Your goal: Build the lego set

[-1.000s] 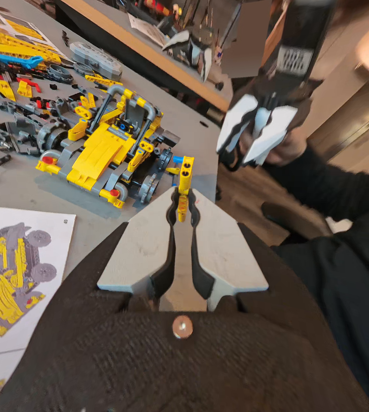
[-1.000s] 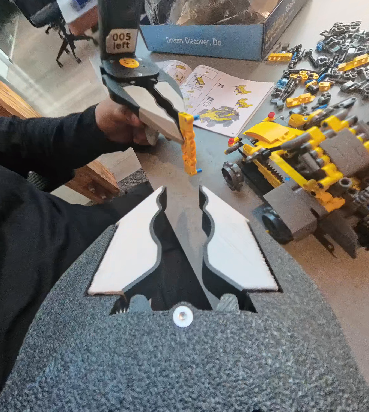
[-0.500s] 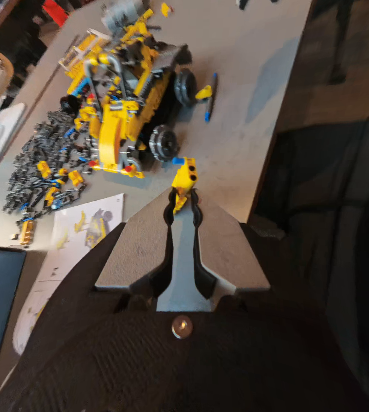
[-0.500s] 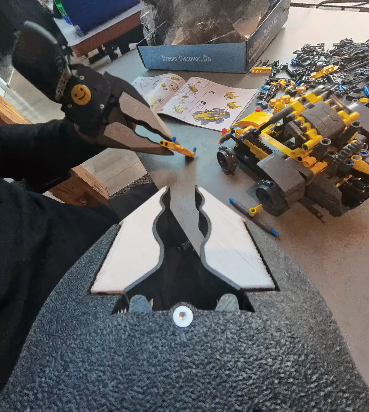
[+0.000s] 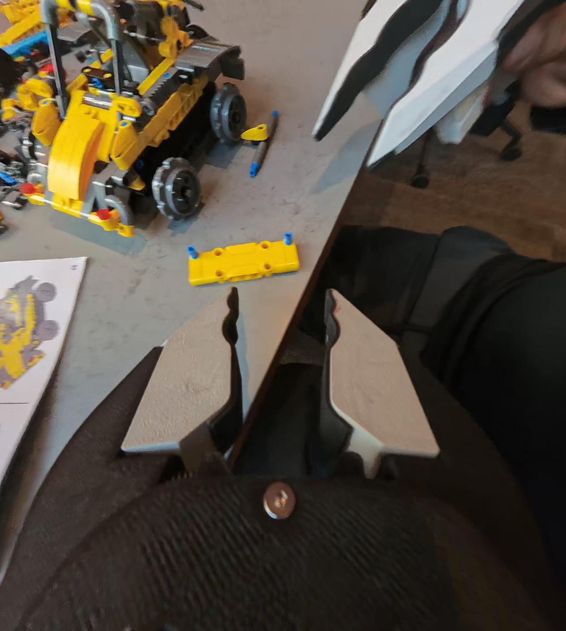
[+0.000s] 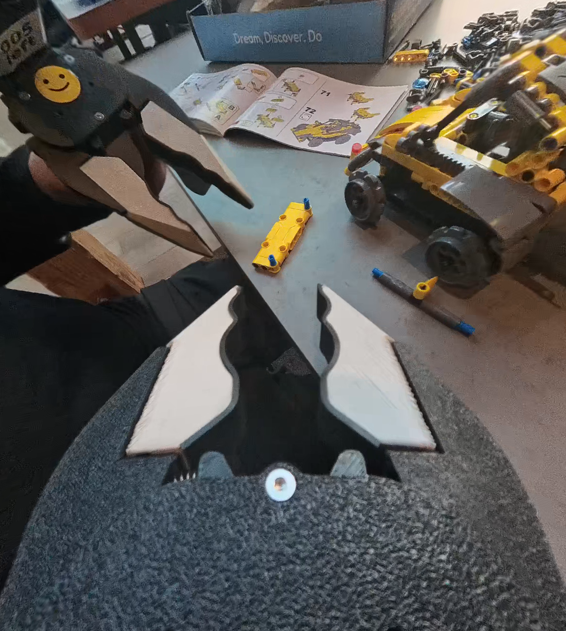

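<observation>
A flat yellow panel piece (image 5: 243, 261) with two blue pins lies on the grey table (image 5: 131, 300) near its edge, also in the right wrist view (image 6: 283, 238). My left gripper (image 5: 279, 295) is open and empty just short of it; it also shows in the right wrist view (image 6: 232, 228), jaws spread above the table edge. My right gripper (image 6: 278, 290) is open and empty over the table edge, a little short of the piece; it shows blurred at the top right of the left wrist view (image 5: 346, 146).
A yellow and grey brick-built vehicle (image 5: 114, 112) (image 6: 486, 164) stands behind the piece. A dark axle with blue ends and a yellow connector (image 6: 421, 300) lies by its wheel. An open instruction booklet (image 6: 285, 106), a blue box (image 6: 295, 34) and several loose parts (image 6: 472, 44) lie farther back. Some 9 cm of space lies between my two pairs of fingers.
My left gripper held the yellow panel piece in the air, lowered it to the table and opened; the piece now lies free. My right gripper opened wider.
</observation>
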`<action>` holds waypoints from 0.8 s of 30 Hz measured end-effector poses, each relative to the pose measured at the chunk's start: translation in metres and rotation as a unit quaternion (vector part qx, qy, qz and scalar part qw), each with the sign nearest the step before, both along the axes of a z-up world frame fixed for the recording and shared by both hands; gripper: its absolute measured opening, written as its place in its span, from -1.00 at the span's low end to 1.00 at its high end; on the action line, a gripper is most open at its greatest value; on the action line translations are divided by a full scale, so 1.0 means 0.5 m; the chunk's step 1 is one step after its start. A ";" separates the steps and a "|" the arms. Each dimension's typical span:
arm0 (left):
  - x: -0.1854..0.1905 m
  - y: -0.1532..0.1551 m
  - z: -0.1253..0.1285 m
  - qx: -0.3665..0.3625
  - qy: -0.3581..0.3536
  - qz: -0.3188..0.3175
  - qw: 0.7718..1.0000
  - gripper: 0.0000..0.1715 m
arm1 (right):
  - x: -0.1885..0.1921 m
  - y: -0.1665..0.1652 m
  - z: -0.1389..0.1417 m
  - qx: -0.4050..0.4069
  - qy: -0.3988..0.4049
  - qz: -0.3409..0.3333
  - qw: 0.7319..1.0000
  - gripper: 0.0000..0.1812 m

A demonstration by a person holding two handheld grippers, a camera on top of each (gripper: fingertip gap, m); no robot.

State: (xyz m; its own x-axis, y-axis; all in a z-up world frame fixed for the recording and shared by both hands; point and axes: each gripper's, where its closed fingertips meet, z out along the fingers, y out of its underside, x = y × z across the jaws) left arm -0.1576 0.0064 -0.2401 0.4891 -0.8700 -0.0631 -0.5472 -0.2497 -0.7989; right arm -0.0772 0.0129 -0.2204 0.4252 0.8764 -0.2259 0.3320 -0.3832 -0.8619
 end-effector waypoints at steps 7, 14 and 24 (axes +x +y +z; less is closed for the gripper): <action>0.052 -0.108 -0.004 0.003 -0.048 -0.066 0.997 -0.46 | -0.082 0.016 -0.032 0.042 -0.083 -0.012 0.996 -0.37; 0.062 -0.148 -0.020 0.018 -0.037 -0.102 0.994 -0.52 | -0.143 0.048 -0.059 0.024 -0.130 -0.003 0.991 -0.46; 0.049 -0.133 -0.035 0.022 -0.010 -0.089 0.996 -0.58 | -0.075 0.080 -0.019 0.031 -0.100 -0.028 0.994 -0.59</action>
State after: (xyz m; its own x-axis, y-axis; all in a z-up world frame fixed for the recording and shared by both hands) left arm -0.1333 -0.0600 -0.2577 0.3295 -0.9395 -0.0939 -0.5634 -0.1159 -0.8181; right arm -0.1149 0.0529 -0.2301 0.5051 0.8595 -0.0781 0.4790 -0.3545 -0.8031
